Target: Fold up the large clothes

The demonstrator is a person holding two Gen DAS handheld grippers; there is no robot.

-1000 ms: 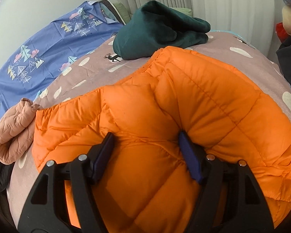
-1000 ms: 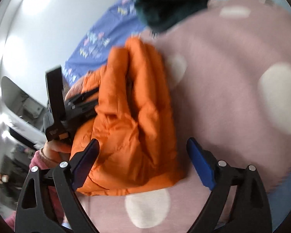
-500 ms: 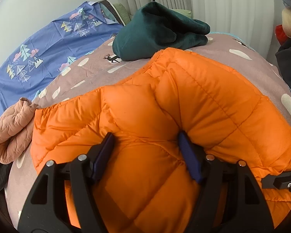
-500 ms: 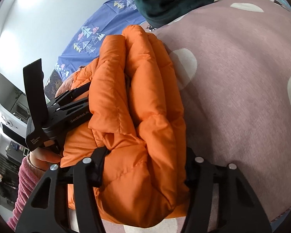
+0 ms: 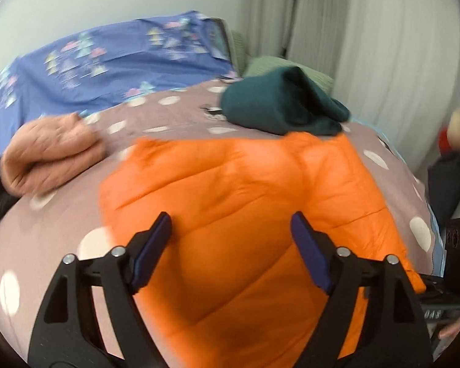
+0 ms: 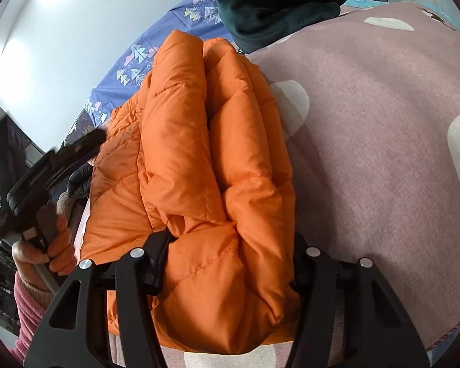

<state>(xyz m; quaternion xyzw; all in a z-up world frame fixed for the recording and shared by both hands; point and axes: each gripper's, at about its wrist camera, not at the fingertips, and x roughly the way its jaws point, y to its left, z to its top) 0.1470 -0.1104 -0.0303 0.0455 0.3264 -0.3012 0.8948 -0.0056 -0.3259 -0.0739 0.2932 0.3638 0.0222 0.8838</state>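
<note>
Orange down jacket (image 6: 199, 159): quilted, puffy, folded into a thick bundle of several layers. It lies on the bed, on a mauve blanket (image 6: 383, 141) with white dots, toward the near side. In the left wrist view the jacket (image 5: 245, 202) spreads broad and flat across the blanket, its far edge touching a dark green garment.

Right tongs (image 6: 227, 254): clamped on the near end of the folded bundle, both pads buried in the orange fabric, which bulges out between and below them.

Left tongs (image 5: 230, 245): jaws opening, blue pads apart and clear of the cloth; the jacket lies beneath the gap, not gripped. In the right wrist view the same tool shows at the left edge of the jacket, blurred, carried by a hand (image 6: 46, 245) with a pink sleeve (image 6: 27, 309) at the wrist.

Dark green garment (image 5: 279, 107): bunched heap at the far side of the blanket, just behind the jacket.

Peach quilted garment (image 5: 49, 156): rolled lump to the left of the jacket, apart from it, on the blanket's edge.

Blue sheet (image 5: 107, 67): printed with small tree shapes, along the far left, against the pale wall.

Green pillow (image 5: 279, 67): behind the dark green garment.

White curtains (image 5: 368, 46): hanging at the far right.
</note>
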